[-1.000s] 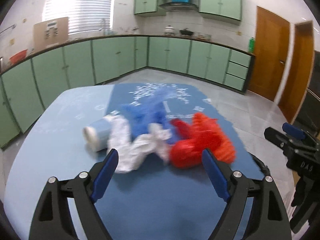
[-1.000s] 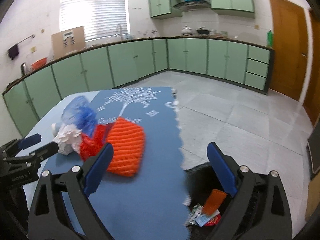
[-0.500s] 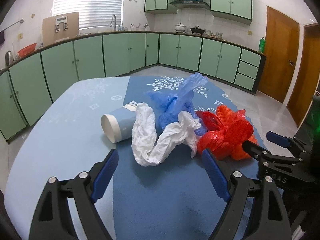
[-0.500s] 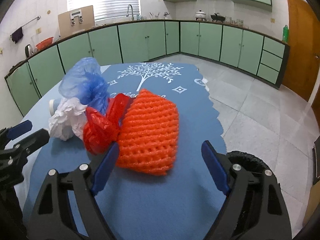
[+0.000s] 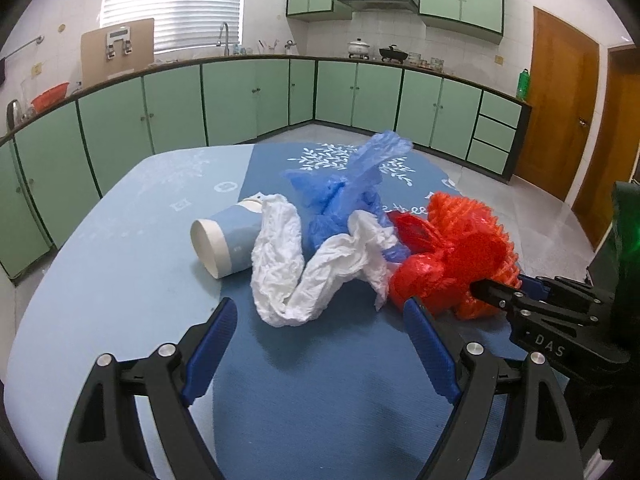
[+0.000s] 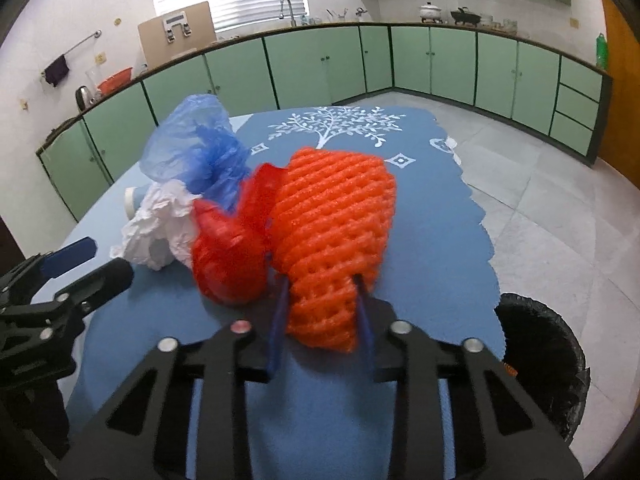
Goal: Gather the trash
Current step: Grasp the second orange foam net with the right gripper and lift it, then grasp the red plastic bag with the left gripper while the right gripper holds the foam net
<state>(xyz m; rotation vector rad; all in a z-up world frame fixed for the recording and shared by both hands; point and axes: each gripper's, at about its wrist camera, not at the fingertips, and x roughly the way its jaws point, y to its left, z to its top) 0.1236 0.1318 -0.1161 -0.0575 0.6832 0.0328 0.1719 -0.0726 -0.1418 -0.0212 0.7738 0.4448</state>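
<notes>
A heap of trash lies on the blue tablecloth [image 5: 320,400]: an orange foam net [image 6: 336,216], a red plastic bag [image 6: 228,256], a crumpled white bag [image 5: 288,268], a blue plastic bag [image 5: 344,196] and a pale blue paper cup [image 5: 224,240] on its side. My right gripper [image 6: 322,292] is closing its jaws, and its blue pads pinch the near end of the orange foam net. From the left wrist, the right gripper [image 5: 500,286] reaches into the net [image 5: 476,224] from the right. My left gripper [image 5: 320,312] hangs open just short of the white bag, holding nothing.
A black-lined trash bin [image 6: 540,360] stands on the tiled floor off the table's right edge, close to my right gripper. Green cabinets [image 5: 240,96] run along the far walls. A wooden door [image 5: 560,100] is at the right.
My right gripper has come forward and down to the orange foam net and closed its wide jaws onto it. The left gripper stays open in about the same place.
</notes>
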